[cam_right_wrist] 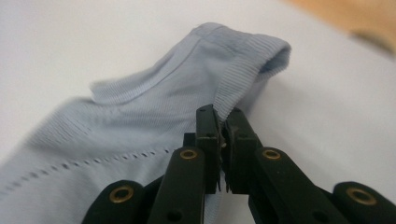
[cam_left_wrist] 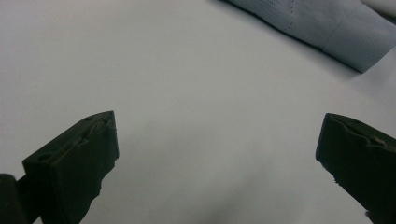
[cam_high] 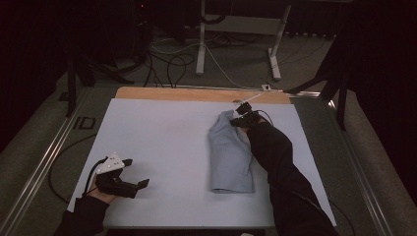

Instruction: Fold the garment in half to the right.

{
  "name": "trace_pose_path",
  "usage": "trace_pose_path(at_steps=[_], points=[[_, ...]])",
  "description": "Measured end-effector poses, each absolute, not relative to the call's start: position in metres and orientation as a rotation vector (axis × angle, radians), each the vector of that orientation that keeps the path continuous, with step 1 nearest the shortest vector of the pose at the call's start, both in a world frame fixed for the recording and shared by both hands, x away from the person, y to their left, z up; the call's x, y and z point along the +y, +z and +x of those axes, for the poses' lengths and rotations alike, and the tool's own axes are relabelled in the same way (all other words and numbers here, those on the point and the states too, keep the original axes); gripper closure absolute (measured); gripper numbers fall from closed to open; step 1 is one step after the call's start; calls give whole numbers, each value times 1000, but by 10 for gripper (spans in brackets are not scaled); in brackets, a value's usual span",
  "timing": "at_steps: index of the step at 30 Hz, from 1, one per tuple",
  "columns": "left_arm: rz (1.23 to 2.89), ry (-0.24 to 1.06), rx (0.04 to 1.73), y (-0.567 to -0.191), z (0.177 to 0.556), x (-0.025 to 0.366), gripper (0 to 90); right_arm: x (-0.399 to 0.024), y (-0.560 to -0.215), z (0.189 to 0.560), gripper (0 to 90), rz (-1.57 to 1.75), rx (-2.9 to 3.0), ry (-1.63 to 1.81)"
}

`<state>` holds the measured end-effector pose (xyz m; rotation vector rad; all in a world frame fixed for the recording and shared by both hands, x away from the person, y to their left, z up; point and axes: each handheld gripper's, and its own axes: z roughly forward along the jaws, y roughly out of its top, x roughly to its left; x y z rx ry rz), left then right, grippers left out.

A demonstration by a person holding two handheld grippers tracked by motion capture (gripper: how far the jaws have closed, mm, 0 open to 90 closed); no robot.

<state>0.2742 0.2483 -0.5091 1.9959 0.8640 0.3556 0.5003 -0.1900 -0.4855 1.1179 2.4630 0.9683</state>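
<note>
Pale blue knit fabric, a folded garment (cam_high: pixel 230 152), lies on a white sheet (cam_high: pixel 162 142) covering the table, right of centre, its long side running away from the person. The right gripper (cam_high: pixel 241 119) reaches to the garment's far end, and the right gripper view shows its 2 black jaws pinched together on the ribbed edge (cam_right_wrist: pixel 243 70) of the garment there, cloth caught between them. The left gripper (cam_high: pixel 135 173) rests on the sheet near the front left corner, well apart from the garment; its own view shows its jaws spread wide with nothing between them.

The step in hand looks like folding or drawing the far end over. To do it well, the pinch should take the full ribbed hem, not a single layer, and lift gently so the fold below stays flat. The free gripper could pin the near end.

No containers are in sight on the table.
</note>
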Motion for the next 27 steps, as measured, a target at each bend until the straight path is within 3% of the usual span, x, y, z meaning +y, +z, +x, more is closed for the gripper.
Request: trace_pose_path(at_steps=[18, 27], points=[[1990, 369, 860, -511, 273, 249, 3, -184, -505, 516, 862, 1191, 2484, 892], [1987, 369, 860, -510, 272, 249, 3, -184, -511, 516, 729, 1198, 2466, 828]])
